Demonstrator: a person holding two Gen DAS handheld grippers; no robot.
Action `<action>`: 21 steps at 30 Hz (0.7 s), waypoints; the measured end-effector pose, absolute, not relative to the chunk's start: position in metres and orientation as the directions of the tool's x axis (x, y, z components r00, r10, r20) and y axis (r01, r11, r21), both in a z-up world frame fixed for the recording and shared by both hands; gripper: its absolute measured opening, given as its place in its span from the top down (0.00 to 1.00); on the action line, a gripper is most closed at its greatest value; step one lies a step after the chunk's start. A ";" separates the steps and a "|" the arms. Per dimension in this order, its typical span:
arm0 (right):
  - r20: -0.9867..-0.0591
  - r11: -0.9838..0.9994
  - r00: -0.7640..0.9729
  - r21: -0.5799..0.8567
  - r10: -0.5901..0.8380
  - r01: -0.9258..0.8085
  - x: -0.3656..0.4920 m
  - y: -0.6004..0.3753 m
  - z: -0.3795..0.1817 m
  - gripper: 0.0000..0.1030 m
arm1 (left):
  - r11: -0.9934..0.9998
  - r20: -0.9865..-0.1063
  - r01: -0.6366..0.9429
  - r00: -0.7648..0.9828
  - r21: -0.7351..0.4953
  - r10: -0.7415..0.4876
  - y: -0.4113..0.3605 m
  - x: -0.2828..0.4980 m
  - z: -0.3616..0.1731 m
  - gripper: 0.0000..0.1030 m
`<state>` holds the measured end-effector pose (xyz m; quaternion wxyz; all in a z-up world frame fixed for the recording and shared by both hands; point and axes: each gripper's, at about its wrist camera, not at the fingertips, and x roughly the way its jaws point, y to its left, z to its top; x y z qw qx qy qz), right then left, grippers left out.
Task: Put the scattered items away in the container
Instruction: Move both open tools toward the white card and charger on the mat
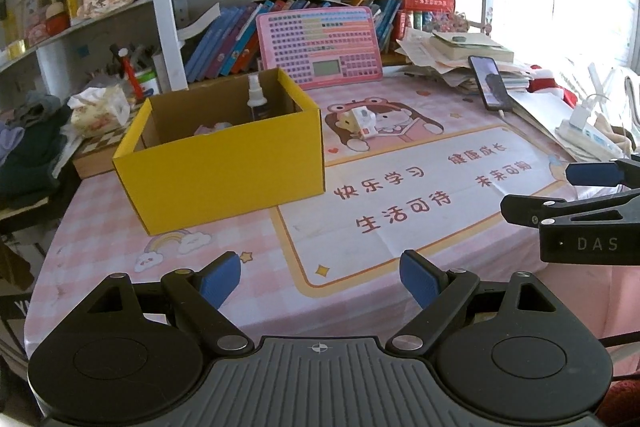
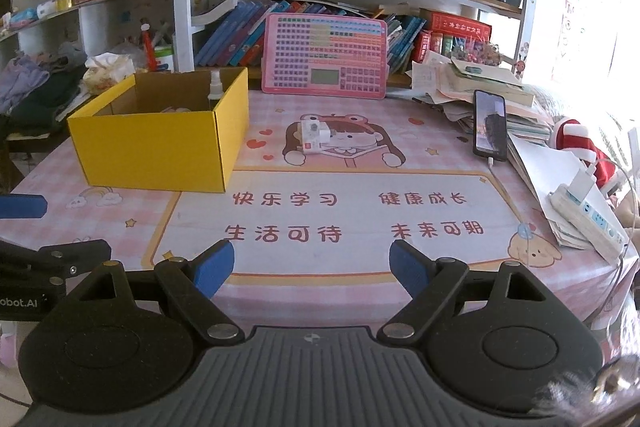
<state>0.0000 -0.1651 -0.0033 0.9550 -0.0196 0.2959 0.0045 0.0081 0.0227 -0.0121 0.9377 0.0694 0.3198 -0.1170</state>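
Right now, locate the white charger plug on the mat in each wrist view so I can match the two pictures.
Left wrist view: the white charger plug lies centre-right, right of the yellow box, on the cartoon girl print.
Right wrist view: the plug lies at centre, also right of the box.
Shared landmark: the pink keyboard board stands behind it.

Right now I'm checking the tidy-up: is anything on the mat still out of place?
Yes: a small white plug adapter lies loose on the pink mat, right of the yellow cardboard box, not inside it.
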 end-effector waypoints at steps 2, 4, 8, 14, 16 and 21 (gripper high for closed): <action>-0.566 0.999 0.824 -0.034 -0.004 -0.018 0.000 -0.166 -0.003 0.18 | 0.963 -0.617 0.266 0.767 0.054 -0.177 0.022 0.009 -0.012 0.13; -0.564 0.999 0.826 -0.035 -0.006 -0.016 0.001 -0.168 -0.004 0.18 | 0.962 -0.618 0.269 0.766 0.054 -0.179 0.020 0.010 -0.013 0.13; -0.568 1.000 0.823 -0.028 -0.005 -0.013 0.004 -0.175 -0.006 0.18 | 0.961 -0.624 0.270 0.761 0.058 -0.176 0.015 0.013 -0.014 0.13; -0.578 1.000 0.816 -0.019 -0.004 -0.009 0.014 -0.191 -0.011 0.17 | 0.958 -0.637 0.279 0.750 0.064 -0.175 -0.001 0.025 -0.017 0.13; -0.582 1.000 0.813 -0.011 -0.002 -0.005 0.021 -0.198 -0.012 0.17 | 0.957 -0.637 0.281 0.751 0.074 -0.172 -0.008 0.029 -0.017 0.13; -0.590 1.000 0.807 -0.005 0.017 -0.024 0.041 -0.216 -0.016 0.17 | 0.959 -0.641 0.273 0.751 0.077 -0.162 -0.025 0.044 -0.018 0.13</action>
